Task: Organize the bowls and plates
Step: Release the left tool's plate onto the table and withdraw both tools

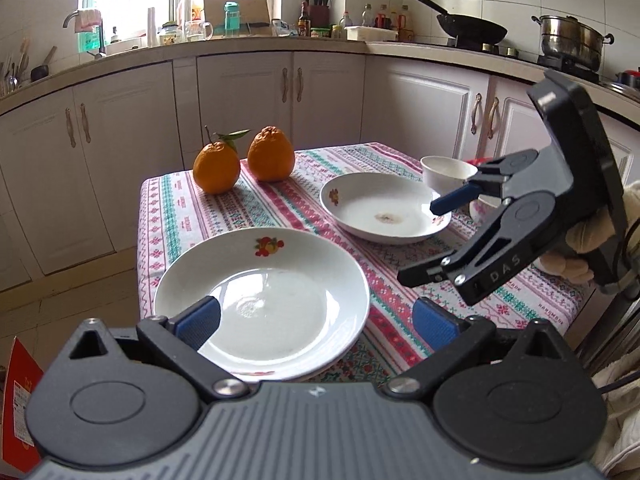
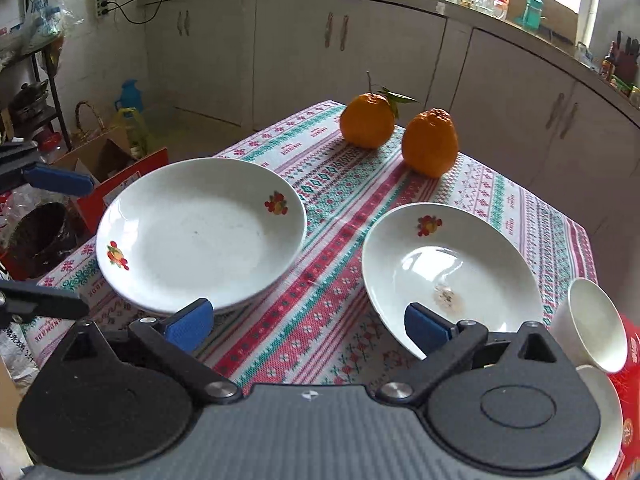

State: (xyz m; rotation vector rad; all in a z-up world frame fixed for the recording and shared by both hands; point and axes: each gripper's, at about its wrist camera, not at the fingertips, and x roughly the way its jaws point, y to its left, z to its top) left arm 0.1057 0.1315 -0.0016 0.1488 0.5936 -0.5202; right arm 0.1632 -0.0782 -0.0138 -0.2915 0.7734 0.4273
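Observation:
On the patterned tablecloth lie two white plates with fruit prints. The clean plate sits directly ahead of my left gripper, which is open and holds nothing. This plate seems to rest on another plate. The stained plate lies to the right. My right gripper hovers open and empty over the cloth between the plates, with one pad above the stained plate's near rim. A white bowl stands at the table's right edge, and a second bowl is below it.
Two oranges sit at the far end of the table. A red box lies by the bowls. Cardboard boxes and bags crowd the floor on the table's left. Kitchen cabinets run behind.

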